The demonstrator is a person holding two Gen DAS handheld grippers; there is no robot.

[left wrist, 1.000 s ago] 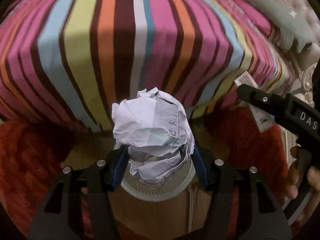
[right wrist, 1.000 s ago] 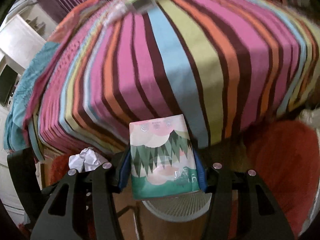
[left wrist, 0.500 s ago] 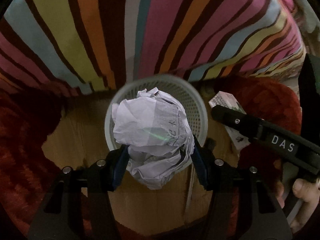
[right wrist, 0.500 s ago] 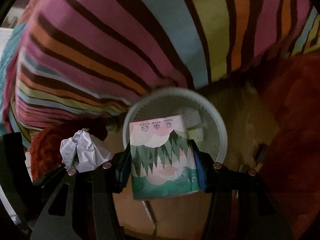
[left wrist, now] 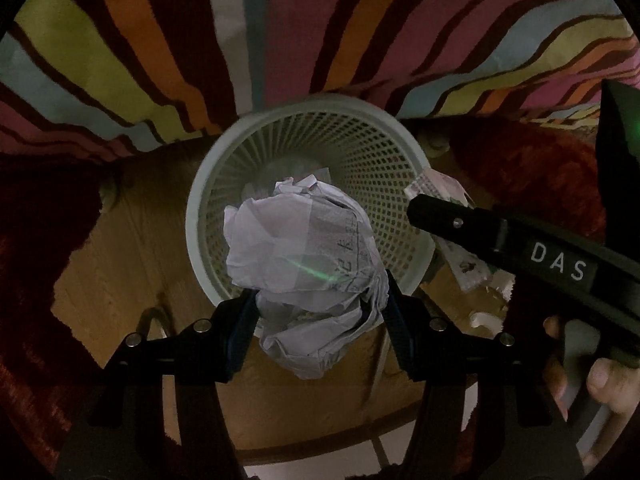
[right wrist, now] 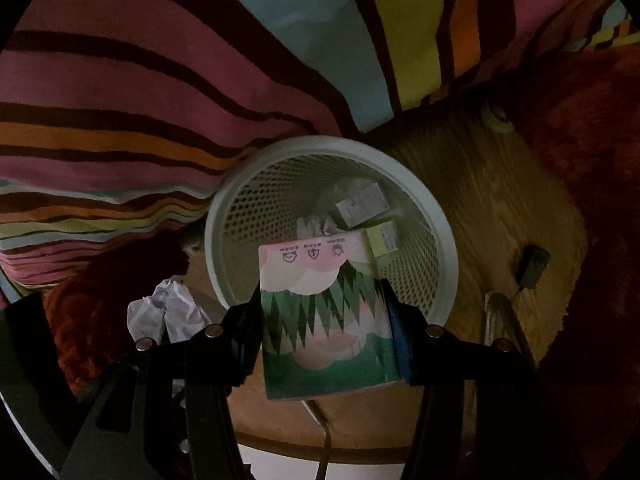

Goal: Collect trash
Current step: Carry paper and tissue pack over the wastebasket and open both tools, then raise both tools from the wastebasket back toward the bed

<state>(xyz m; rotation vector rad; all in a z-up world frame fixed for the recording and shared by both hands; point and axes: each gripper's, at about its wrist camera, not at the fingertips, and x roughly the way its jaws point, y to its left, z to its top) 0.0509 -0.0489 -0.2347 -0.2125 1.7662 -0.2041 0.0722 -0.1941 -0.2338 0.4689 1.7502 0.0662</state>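
the left claw is closed on a crumpled paper ball, which sits in the centre of the left view, over the near part of the white mesh wastebasket. the right claw is clamped on a green and pink tissue pack, held upright in the centre of the right view with its top edge over the basket's near rim.

the main risk, as i judge it, is a miss. the paper ball bulges low toward the bottom of the frame, outside the rim line, so on release it could catch the near rim and roll onto the wooden floor. the tissue pack is flat and only partly over the opening; let go from here, it could tip back off the rim. both claws crowd the same opening: in the left view the right claw's black finger cuts across the right edge of the basket, so the two could knock together or nudge the light basket over.

the basket already holds small boxes and scraps. the striped bedspread hangs just behind it at the top of the frame, a red shaggy rug flanks it, and a small dark object lies on the floor at right.
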